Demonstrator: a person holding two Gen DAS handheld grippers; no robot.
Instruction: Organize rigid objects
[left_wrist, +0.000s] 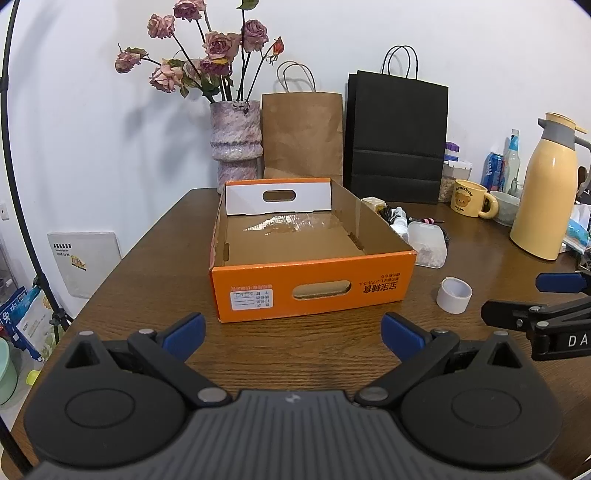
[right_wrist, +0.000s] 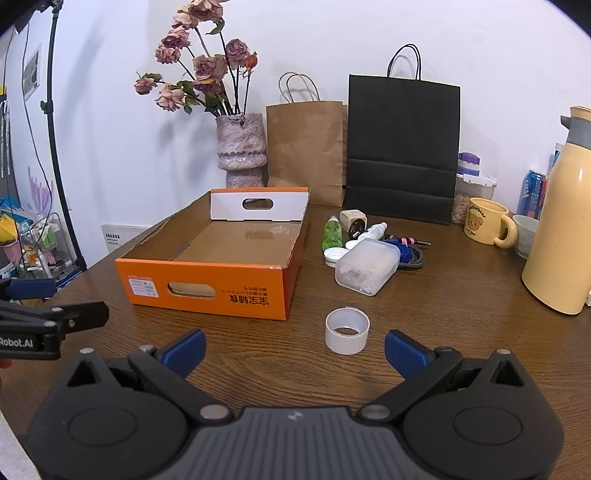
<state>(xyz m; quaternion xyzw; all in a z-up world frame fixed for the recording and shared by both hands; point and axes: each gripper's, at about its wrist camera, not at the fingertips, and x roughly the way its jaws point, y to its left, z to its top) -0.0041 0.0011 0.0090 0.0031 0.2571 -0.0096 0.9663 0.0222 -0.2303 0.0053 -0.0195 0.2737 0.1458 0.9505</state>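
My right tool (right_wrist: 294, 350) spread wide, empty, lined up behind white tape roll (right_wrist: 347, 330) on surface (right_wrist: 443, 332). My left tool (left_wrist: 293, 334) also apart, facing empty orange box (left_wrist: 314, 284), likely drop spot.

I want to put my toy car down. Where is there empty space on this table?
The orange box is empty inside. The wood left of it is bare, and so is the strip between the box and the grippers. It's crowded right of the box: tape roll, plastic container, green bottle, cables, yellow mug.
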